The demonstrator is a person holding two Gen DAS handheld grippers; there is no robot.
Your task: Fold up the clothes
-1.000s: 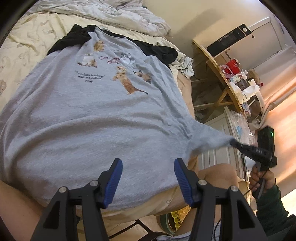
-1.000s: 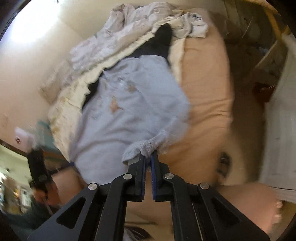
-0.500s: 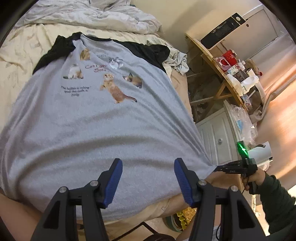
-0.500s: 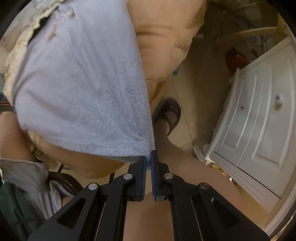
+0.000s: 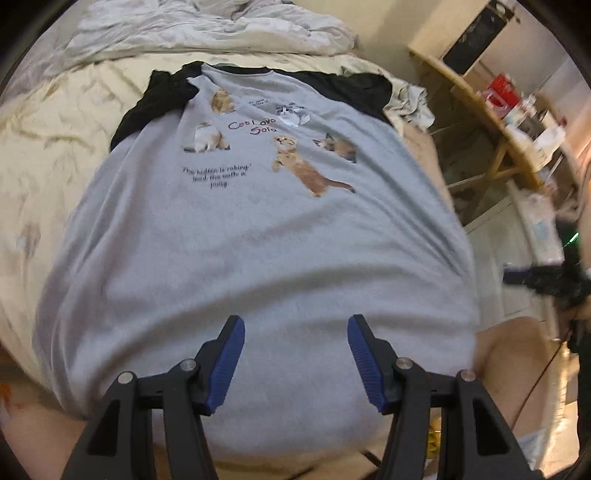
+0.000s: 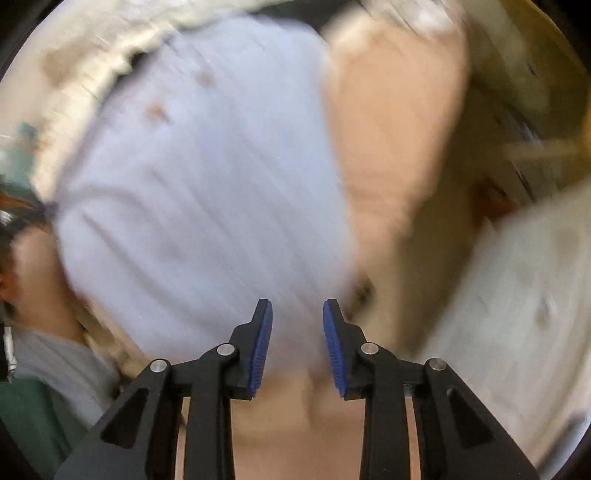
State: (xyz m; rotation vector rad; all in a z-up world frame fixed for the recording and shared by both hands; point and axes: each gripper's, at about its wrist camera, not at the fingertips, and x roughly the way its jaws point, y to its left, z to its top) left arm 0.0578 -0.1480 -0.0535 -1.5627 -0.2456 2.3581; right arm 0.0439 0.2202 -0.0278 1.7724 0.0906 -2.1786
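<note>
The grey T-shirt [image 5: 258,251] lies spread flat for folding — left gripper [image 5: 295,354] gaping empty, right gripper [image 6: 297,339] just opening, nothing pinched.

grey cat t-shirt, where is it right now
In the left wrist view the grey cat t-shirt lies spread flat on the bed, collar toward the rumpled duvet, its black sleeves out to both sides.

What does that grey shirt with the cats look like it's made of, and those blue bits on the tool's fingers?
The grey shirt looks like soft knitted cotton or a cotton blend: matte, lightly heathered, lying in gentle creases, with printed cat pictures. The blue pads on the left gripper look like ribbed rubber or soft plastic, matte with fine ridges; the fingers behind them look like hard black plastic. I can't be sure of either by sight.
</note>
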